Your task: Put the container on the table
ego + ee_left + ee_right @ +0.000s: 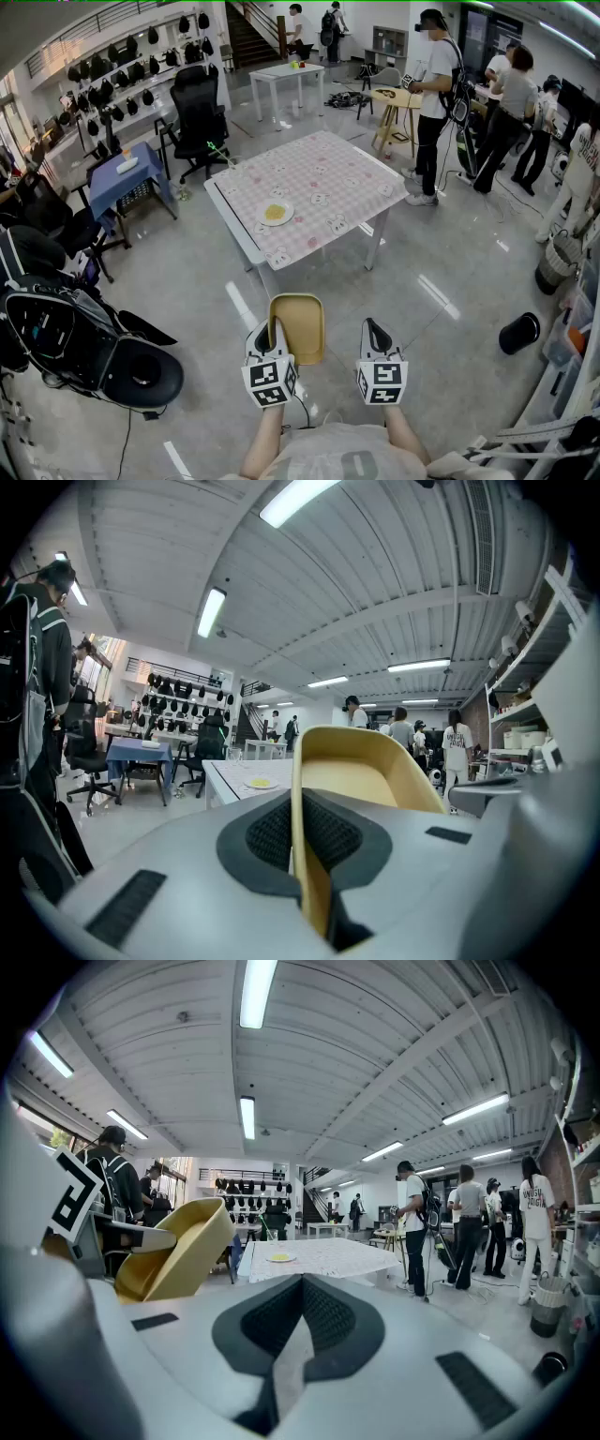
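A shallow yellow container (298, 326) hangs over the floor in front of me, short of the table. My left gripper (269, 330) is shut on its near left rim. In the left gripper view the yellow wall (349, 769) stands upright, pinched between the dark pads of the left gripper (300, 806). My right gripper (374, 328) is level beside it, shut and empty. From the right gripper (300, 1286) the container (173, 1246) shows at the left. The table (328, 164) has a pink checked cloth and carries a white plate (276, 214) of yellow food.
Black bags and a round cushion (89, 347) lie on the floor at the left. A black office chair (199, 112) and a blue-clothed table (127, 173) stand beyond them. Several people (433, 94) stand at the right. A black bin (519, 333) sits near the right shelves.
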Demonstrator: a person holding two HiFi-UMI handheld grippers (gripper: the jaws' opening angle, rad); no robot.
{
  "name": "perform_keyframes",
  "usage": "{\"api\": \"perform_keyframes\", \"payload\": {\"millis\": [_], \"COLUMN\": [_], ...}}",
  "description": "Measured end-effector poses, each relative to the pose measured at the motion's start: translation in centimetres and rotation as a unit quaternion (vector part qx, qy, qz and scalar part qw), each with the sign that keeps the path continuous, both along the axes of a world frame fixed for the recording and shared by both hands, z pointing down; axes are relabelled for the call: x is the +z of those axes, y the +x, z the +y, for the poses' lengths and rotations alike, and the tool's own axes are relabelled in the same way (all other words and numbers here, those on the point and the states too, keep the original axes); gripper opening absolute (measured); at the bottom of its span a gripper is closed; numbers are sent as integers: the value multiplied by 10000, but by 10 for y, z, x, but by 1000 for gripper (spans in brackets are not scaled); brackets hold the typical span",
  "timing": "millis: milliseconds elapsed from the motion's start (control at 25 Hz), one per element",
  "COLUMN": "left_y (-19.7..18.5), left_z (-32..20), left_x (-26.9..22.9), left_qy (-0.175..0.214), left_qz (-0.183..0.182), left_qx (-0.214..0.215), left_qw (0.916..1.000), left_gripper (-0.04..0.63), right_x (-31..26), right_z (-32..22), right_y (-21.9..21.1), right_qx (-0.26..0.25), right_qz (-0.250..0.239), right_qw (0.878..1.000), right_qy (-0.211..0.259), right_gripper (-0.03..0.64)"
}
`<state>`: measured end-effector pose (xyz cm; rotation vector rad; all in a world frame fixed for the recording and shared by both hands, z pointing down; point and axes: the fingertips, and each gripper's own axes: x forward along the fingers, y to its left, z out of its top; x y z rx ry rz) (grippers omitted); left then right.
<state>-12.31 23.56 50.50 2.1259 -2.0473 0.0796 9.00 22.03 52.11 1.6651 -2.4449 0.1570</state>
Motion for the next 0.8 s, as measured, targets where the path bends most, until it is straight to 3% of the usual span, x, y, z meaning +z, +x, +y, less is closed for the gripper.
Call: {"api": "perform_keyframes", "payload": {"millis": [400, 600, 800], "left_y": [2, 0, 2], "left_z": [3, 7, 0], "left_x": [-1, 1, 2], "left_qy": [-63, -71, -94], "left_qz": [7, 46, 17], "left_qx": [-14, -3, 39], "left_qw": [10000, 10000, 9999], "left_gripper": [31, 31, 31], "right_x": [-3, -1, 9], "right_z": [2, 3, 0], "right_y": [0, 2, 2], "right_qx": [-45, 55, 48], "right_qz": [-60, -423, -474], "right_qw": [10000, 9991, 9987], "right_qy": [-45, -28, -170], "right_gripper": [28, 29, 29]}}
